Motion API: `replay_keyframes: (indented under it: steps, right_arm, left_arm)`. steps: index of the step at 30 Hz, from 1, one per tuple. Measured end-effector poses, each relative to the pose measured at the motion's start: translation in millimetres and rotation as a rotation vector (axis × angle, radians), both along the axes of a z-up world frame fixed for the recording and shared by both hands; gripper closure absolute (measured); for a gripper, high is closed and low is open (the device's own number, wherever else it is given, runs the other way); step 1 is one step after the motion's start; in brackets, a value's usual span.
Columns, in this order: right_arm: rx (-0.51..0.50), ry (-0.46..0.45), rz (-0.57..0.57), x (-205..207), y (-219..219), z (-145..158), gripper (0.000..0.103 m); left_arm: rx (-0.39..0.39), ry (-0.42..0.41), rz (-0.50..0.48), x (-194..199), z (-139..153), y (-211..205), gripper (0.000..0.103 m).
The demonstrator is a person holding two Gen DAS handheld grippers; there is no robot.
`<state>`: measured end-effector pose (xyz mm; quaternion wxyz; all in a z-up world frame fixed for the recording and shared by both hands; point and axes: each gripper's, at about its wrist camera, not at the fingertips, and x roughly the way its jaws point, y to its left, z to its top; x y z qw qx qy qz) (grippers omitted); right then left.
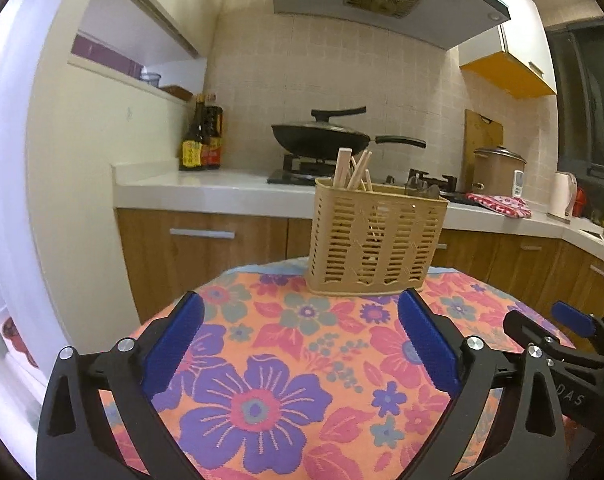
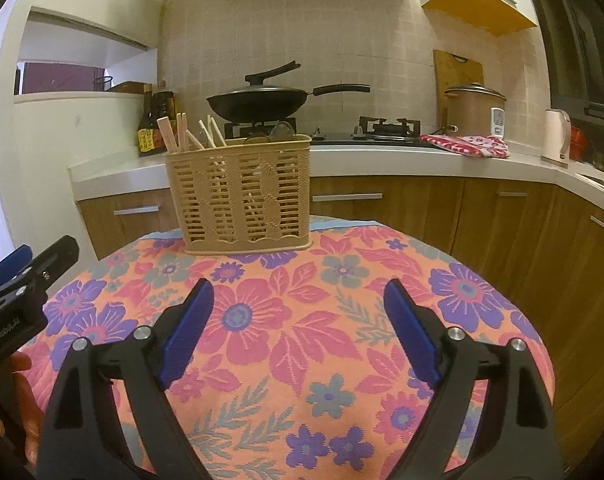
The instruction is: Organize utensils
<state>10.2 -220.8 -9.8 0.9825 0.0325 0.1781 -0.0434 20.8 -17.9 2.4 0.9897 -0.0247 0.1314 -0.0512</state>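
Observation:
A beige slotted utensil basket (image 1: 375,240) (image 2: 244,196) stands at the far edge of a table under a floral cloth (image 1: 286,360) (image 2: 298,340). Wooden chopsticks (image 1: 351,170) (image 2: 188,134) stick up from its left part, and spoon ends (image 1: 421,189) (image 2: 280,131) show at its right part. My left gripper (image 1: 300,304) is open over bare cloth, short of the basket, nothing between its blue pads. My right gripper (image 2: 298,290) is also open and empty, a little nearer than the basket. In each wrist view, the other gripper appears at the picture's edge.
Behind the table runs a white kitchen counter (image 1: 206,188) with wooden cabinets below. On it are sauce bottles (image 1: 201,140), a black wok (image 1: 321,136) on a gas stove, a brown pot (image 1: 497,170), a red cloth (image 1: 499,202) and a kettle (image 1: 561,194). A hand (image 2: 22,404) shows at lower left.

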Motion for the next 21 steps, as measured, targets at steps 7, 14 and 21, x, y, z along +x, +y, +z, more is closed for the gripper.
replay_keyframes:
  steps: [7,14,21]
  right_arm:
    - [-0.006,0.009,0.012,1.6,-0.1,-0.3,0.015]
    - [0.001,0.017,0.021,3.3,-1.9,-1.1,0.013]
    - [0.003,0.021,0.025,4.5,-2.5,-2.1,0.011]
  left_arm:
    - [0.019,0.012,0.006,4.0,0.1,-1.0,0.008]
    - [0.038,0.011,0.002,6.2,-0.4,-2.5,0.008]
    - [0.041,0.015,-0.002,5.9,-1.0,-2.8,0.008]
